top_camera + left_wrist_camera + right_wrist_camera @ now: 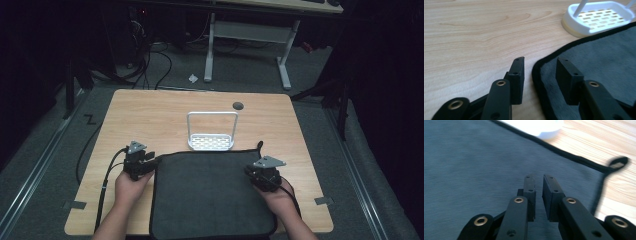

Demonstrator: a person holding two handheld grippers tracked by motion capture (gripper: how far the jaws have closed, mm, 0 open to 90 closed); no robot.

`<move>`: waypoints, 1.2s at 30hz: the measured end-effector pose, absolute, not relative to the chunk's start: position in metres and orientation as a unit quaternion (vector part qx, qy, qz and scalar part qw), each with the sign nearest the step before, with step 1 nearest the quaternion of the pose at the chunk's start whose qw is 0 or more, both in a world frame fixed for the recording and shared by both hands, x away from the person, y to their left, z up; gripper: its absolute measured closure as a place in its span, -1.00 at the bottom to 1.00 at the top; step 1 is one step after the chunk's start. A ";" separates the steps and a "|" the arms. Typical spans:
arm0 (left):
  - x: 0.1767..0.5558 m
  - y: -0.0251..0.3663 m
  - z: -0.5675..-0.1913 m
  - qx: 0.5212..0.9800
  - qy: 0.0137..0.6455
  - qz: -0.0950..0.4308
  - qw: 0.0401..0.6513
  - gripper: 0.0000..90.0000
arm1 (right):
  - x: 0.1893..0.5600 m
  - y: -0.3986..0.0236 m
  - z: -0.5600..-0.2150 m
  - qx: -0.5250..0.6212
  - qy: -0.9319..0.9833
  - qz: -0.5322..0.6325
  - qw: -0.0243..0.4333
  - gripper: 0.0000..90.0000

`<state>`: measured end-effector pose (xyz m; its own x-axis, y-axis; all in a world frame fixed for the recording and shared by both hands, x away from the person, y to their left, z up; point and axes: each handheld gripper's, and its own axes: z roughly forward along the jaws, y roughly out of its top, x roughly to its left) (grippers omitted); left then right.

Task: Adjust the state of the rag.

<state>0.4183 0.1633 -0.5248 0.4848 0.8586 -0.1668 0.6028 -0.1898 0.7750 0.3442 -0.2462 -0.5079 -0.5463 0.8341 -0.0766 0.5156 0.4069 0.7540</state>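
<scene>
A dark grey mat (210, 200) with a black sewn edge lies flat on the front middle of the wooden table (150, 115). Just beyond its far edge stands a white slotted tray (211, 142) with a tall wire handle. My left gripper (150, 161) is at the mat's far left corner. Its jaws (540, 60) are open and straddle the black edge, one over wood, one over the mat (599, 62). My right gripper (248, 171) hovers low over the mat's right side (474, 170). Its jaws (538, 177) are nearly together with a narrow gap and nothing between them.
A black hanging loop (616, 162) sticks out from the mat's far right corner onto the wood. A dark round grommet (238, 105) sits near the table's far edge. The white tray (596, 18) lies ahead of the left gripper. Cables and another desk's legs stand on the floor beyond.
</scene>
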 end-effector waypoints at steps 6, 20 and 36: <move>0.425 0.152 -0.534 0.771 0.475 0.160 0.393 0.25 | 0.323 -0.213 -0.501 0.364 0.826 0.374 0.213 0.65; 0.418 0.142 -0.538 0.786 0.445 0.178 0.391 0.77 | 0.306 -0.156 -0.500 0.315 0.849 0.375 0.198 0.33; 0.422 0.160 -0.539 0.749 0.481 0.117 0.441 0.83 | 0.298 -0.061 -0.506 0.266 0.870 0.385 0.154 0.13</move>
